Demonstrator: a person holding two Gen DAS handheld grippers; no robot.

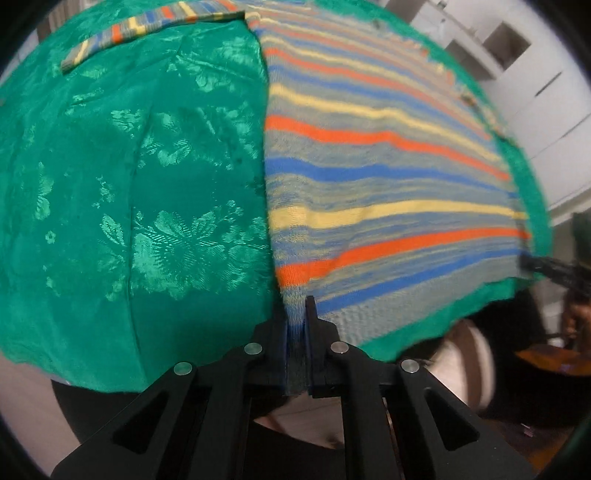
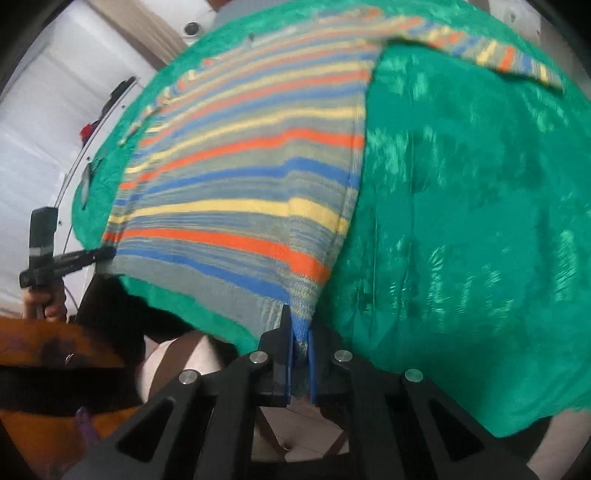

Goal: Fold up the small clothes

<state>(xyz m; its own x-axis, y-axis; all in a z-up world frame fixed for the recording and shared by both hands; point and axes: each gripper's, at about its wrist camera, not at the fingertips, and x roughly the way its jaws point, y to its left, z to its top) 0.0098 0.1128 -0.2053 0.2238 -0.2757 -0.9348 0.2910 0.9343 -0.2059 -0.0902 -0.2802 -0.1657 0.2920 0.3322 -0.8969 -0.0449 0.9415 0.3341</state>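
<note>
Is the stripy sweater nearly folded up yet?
Not yet. The striped sweater lies flat on the green cloth, sleeve stretched sideways. Now the left gripper and right gripper each pinch a bottom corner. All the folding remains.

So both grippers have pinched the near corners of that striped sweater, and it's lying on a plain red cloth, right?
Not quite: the cloth is green with a woven flower pattern, not plain red; the left wrist view shows it best. The rest holds: the left gripper and the right gripper are each shut on a near corner of the striped sweater.
</note>
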